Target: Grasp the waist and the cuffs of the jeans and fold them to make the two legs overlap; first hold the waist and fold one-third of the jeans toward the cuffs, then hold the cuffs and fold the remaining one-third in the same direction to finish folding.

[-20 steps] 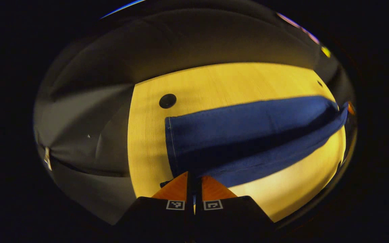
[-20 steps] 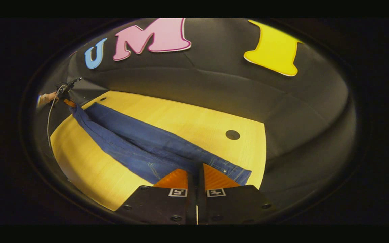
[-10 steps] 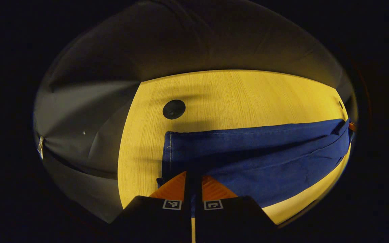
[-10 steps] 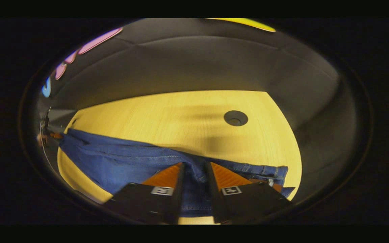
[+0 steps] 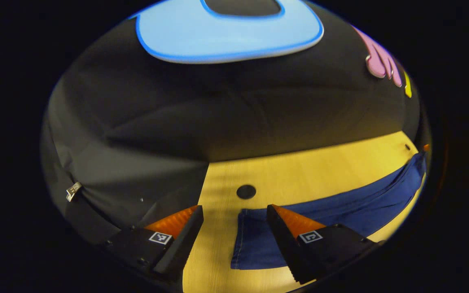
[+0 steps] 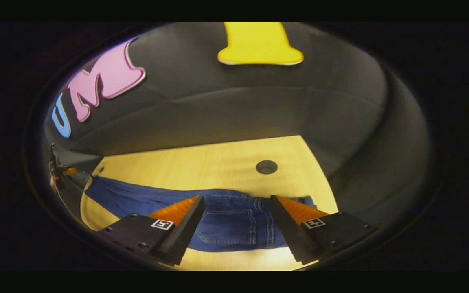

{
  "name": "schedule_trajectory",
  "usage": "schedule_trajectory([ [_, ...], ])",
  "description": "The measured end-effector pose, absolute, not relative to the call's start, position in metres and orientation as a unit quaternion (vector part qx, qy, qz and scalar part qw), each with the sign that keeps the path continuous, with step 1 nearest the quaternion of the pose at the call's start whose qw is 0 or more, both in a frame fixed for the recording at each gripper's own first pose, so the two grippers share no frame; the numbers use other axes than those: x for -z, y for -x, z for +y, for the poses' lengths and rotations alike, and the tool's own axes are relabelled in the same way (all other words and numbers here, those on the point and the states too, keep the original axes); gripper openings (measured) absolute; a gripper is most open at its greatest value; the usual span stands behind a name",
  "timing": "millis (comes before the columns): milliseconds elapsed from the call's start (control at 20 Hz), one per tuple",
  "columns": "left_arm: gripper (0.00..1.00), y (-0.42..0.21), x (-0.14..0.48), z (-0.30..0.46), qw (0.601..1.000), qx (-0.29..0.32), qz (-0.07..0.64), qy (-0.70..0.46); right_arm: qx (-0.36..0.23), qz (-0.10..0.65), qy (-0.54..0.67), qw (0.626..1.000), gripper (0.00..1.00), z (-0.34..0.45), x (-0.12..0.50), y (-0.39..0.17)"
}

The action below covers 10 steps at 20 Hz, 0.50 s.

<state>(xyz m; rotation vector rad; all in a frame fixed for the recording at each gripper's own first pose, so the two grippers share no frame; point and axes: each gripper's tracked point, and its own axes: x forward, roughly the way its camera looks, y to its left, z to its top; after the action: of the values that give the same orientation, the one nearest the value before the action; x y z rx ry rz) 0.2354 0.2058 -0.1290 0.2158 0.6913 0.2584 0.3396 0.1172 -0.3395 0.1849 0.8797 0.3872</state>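
Jeans (image 6: 226, 221): blue denim, laid long and flat on the counter (image 6: 202, 169), legs apparently overlapped | handling: judged soft, fairly heavy, limp; best pinched at waist corners, then cuffs (image 5: 244, 240) | left hand-held gripper (image 5: 234, 215): spread, empty, over cuffs | right hand-held gripper (image 6: 236, 205): spread, empty, over waist

Dim booth, warm overhead light glowing on the yellow table (image 5: 299, 171), soft shadows near the jeans (image 6: 226, 219), strong fisheye bending at edges, slight blur.
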Motion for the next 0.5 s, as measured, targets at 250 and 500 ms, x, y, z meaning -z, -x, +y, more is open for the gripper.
schedule_trajectory([
  [250,0.98,-0.199,0.079,0.128,0.950,-0.046,0.297,-0.083,-0.035,0.523,-0.209,0.826,0.98,0.050,0.373,-0.287],
  [500,0.98,-0.173,0.047,0.076,0.958,-0.002,0.272,-0.086,0.075,0.550,-0.303,0.774,0.98,0.015,0.408,-0.254],
])
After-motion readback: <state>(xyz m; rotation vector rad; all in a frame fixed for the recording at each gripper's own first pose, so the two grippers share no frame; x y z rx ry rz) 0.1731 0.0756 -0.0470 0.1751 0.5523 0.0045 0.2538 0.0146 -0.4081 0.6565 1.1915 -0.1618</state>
